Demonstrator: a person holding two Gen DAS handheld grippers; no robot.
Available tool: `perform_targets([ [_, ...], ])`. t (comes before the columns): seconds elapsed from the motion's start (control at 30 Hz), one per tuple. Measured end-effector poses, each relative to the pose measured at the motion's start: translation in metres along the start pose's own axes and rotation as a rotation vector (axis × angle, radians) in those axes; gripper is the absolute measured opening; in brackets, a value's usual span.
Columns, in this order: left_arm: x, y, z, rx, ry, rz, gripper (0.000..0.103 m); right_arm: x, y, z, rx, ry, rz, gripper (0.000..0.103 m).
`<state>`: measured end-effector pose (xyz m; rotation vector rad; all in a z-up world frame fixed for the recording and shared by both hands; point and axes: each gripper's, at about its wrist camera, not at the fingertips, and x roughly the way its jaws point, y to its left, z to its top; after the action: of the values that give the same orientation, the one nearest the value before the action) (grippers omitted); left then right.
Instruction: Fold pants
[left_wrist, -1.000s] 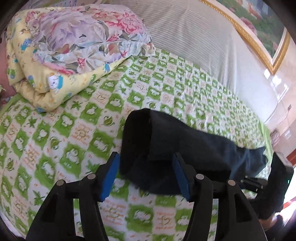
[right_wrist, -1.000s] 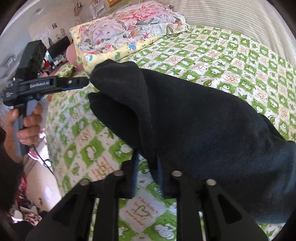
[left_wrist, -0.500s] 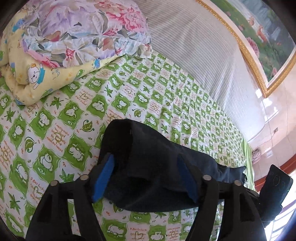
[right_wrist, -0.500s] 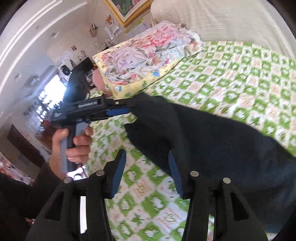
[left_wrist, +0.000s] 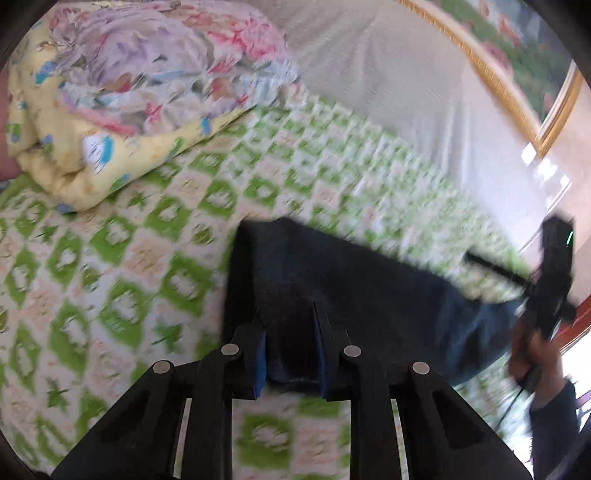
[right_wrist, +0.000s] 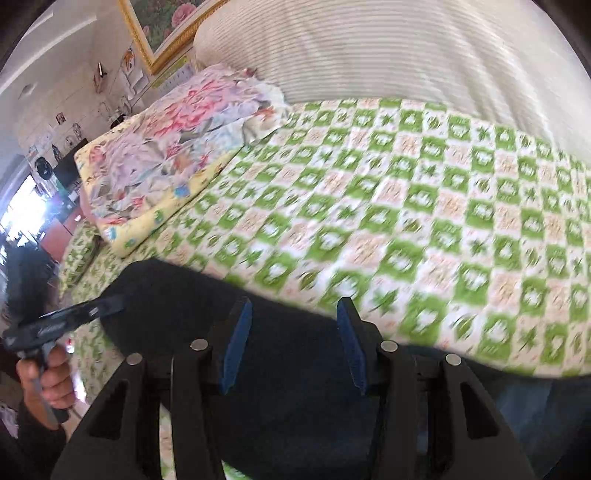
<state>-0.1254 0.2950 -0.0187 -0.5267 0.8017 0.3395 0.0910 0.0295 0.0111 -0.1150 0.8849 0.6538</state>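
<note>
My two wrist views: close, angled down along my fingers; both share pants (left_wrist: 351, 288), bedspread (right_wrist: 406, 206), pillow (left_wrist: 155, 62).

No legible txt in either view; all too blurred.

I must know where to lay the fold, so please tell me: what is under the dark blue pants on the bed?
Under the dark navy fabric pants lies the green-and-white checked bedsheet, showing all around them. The covered part of the sheet cannot be seen, so anything hidden there is unknown.
</note>
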Motion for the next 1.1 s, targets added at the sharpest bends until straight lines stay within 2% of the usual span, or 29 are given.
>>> perform_targets([
  [0.13,0.02,0.005,-0.015,0.035,0.029,0.082,0.022,0.016,-0.018,0.003,0.015,0.042,-0.021,0.05],
  [0.2,0.022,0.007,-0.017,0.032,0.023,0.103,0.033,0.028,-0.025,-0.001,0.025,0.085,-0.023,0.05],
  [0.23,0.021,0.008,-0.018,0.027,0.023,0.107,0.035,0.032,-0.027,-0.003,0.018,0.098,-0.025,0.05],
  [0.27,0.019,0.01,-0.018,0.018,0.023,0.106,0.041,0.037,-0.027,-0.005,0.004,0.118,-0.024,0.05],
  [0.3,0.016,0.014,-0.018,-0.001,0.022,0.113,0.051,0.041,-0.026,-0.007,-0.01,0.136,-0.023,0.05],
  [0.33,0.015,0.015,-0.018,-0.011,0.021,0.121,0.055,0.046,-0.025,-0.01,-0.033,0.157,-0.026,0.05],
  [0.47,0.024,0.019,-0.012,-0.045,0.047,0.115,0.059,0.057,-0.025,-0.009,-0.087,0.185,-0.016,0.05],
  [0.57,0.037,0.011,-0.008,-0.051,0.064,0.081,0.058,0.075,-0.031,-0.003,-0.06,0.239,0.031,0.05],
  [0.6,0.041,0.008,-0.007,-0.054,0.068,0.085,0.057,0.086,-0.032,-0.006,-0.057,0.287,0.032,0.05],
  [0.63,0.045,0.004,-0.006,-0.05,0.06,0.102,0.055,0.088,-0.029,-0.008,-0.068,0.288,0.029,0.049],
  [0.7,0.046,-0.006,-0.004,-0.017,0.044,0.115,0.04,0.082,-0.023,-0.013,-0.1,0.261,0.03,0.03],
  [0.73,0.039,-0.01,-0.003,-0.011,0.03,0.108,0.036,0.078,-0.022,-0.014,-0.087,0.25,0.051,0.019],
  [0.8,0.009,-0.014,0.0,-0.021,-0.028,0.069,0.02,0.066,-0.014,-0.016,-0.102,0.207,0.023,0.016],
  [0.87,-0.042,-0.016,0.003,-0.044,-0.122,-0.04,0.02,0.046,-0.003,-0.015,-0.119,0.133,0.02,0.014],
  [0.9,-0.06,-0.017,0.003,-0.038,-0.158,-0.048,0.021,0.034,0.0,-0.013,-0.118,0.092,0.029,0.014],
  [0.93,-0.074,-0.018,0.002,-0.027,-0.188,-0.034,0.02,0.022,0.005,-0.011,-0.116,0.044,0.034,0.014],
  [1.0,-0.082,-0.02,-0.001,0.018,-0.19,0.011,0.021,0.01,0.012,-0.009,-0.121,-0.012,0.043,0.014],
  [1.03,-0.076,-0.019,-0.003,0.04,-0.173,0.046,0.021,0.011,0.015,-0.01,-0.123,-0.026,0.05,0.014],
  [1.1,-0.046,-0.016,-0.009,0.066,-0.093,0.098,0.022,0.03,0.016,-0.013,-0.113,0.011,0.044,0.017],
])
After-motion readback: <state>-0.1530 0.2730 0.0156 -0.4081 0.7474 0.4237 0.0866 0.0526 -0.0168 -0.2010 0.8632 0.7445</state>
